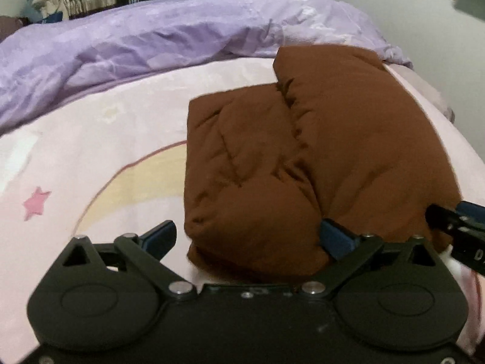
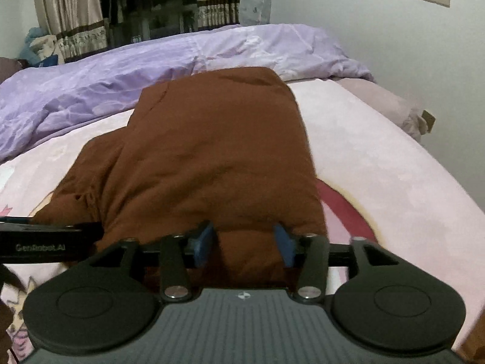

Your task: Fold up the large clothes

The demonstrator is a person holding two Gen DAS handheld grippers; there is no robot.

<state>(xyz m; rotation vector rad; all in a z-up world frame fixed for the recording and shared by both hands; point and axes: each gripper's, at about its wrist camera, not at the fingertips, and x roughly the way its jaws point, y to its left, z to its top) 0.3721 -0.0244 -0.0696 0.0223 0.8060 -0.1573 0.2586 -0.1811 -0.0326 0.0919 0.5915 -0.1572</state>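
Brown padded jacket point(image 1: 303, 157), folded into a thick bundle, lies on the pink bed sheet point(image 1: 100, 151) near the bed's front edge. Left claw point(image 1: 251, 239) spread wide around the bundle's near left corner, not pinching. Right claw point(image 2: 244, 242) part-closed, fabric bunched between its blue pads point(image 2: 285, 244). Purple duvet point(image 2: 121, 72) heaped along the far edge.

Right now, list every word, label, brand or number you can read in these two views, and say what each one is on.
"GenRobot.AI": pale lettering on the black body of the left gripper, seen at the left edge of the right wrist view.
"D": start of cut-off white lettering on the right gripper, at the right edge of the left wrist view; the rest is out of frame.
No readable text on the brown jacket, pink bedsheet or purple duvet.
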